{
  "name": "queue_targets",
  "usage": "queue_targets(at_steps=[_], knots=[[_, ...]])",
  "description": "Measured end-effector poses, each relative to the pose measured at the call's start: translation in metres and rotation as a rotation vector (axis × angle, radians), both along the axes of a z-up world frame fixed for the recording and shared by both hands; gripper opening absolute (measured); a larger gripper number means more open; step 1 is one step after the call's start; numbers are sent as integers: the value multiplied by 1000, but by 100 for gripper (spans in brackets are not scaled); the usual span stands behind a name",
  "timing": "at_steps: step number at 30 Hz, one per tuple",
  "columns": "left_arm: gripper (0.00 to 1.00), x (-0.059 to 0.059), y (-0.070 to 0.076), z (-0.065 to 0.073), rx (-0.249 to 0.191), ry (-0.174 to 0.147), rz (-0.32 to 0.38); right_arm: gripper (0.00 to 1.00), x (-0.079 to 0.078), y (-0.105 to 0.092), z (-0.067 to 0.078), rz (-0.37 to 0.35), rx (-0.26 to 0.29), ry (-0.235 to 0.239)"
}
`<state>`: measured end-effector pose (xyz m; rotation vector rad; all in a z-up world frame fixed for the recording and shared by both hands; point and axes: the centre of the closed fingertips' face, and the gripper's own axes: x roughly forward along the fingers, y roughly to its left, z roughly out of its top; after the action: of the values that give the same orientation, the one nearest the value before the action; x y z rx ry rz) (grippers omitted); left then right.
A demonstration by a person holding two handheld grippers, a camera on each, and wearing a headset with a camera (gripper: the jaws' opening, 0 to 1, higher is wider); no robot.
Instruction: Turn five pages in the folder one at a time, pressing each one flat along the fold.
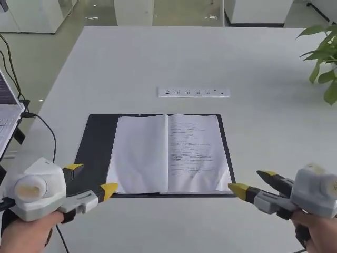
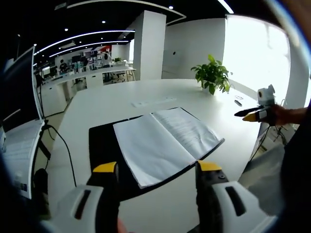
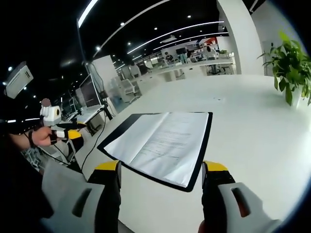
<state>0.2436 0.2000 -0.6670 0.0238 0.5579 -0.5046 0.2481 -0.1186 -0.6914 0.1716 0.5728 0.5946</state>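
The folder (image 1: 97, 153) is lying open on the white desk (image 1: 158, 58), while the left claw (image 1: 91, 178) and right claw (image 1: 251, 181) are hovering near its front corners, both gaping wide and carrying nothing. A page turn is probably about to begin. It is calling for one claw to pinch a single sheet at the outer edge of the printed right-hand page (image 1: 197, 153).

Bright, even daylight; fisheye-warped edges
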Motion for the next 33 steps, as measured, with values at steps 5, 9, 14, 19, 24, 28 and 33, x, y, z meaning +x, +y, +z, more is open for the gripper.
queue_targets(at_steps=[5, 9, 14, 19, 24, 28, 33], knots=[[68, -4, 2, -5, -11, 16, 8, 70, -4, 2, 2, -6, -13, 0], [72, -10, 1, -11, 4, 44, -19, 72, -4, 3, 4, -10, 2, -10], [72, -11, 2, -12, 0, 50, -16, 73, -7, 4, 5, -15, -2, -7], [73, -9, -8, -14, 8, 59, -51, 74, -10, 4, 4, -19, 2, -1], [72, -4, -18, -15, 3, 67, -71, 74, -12, 2, 1, -37, 22, 7], [72, -1, -33, -13, -4, 68, -109, 73, -14, 1, -7, -46, 18, 28], [72, 4, -56, -17, -1, 85, -171, 74, -18, 1, -8, -48, 26, 31]])
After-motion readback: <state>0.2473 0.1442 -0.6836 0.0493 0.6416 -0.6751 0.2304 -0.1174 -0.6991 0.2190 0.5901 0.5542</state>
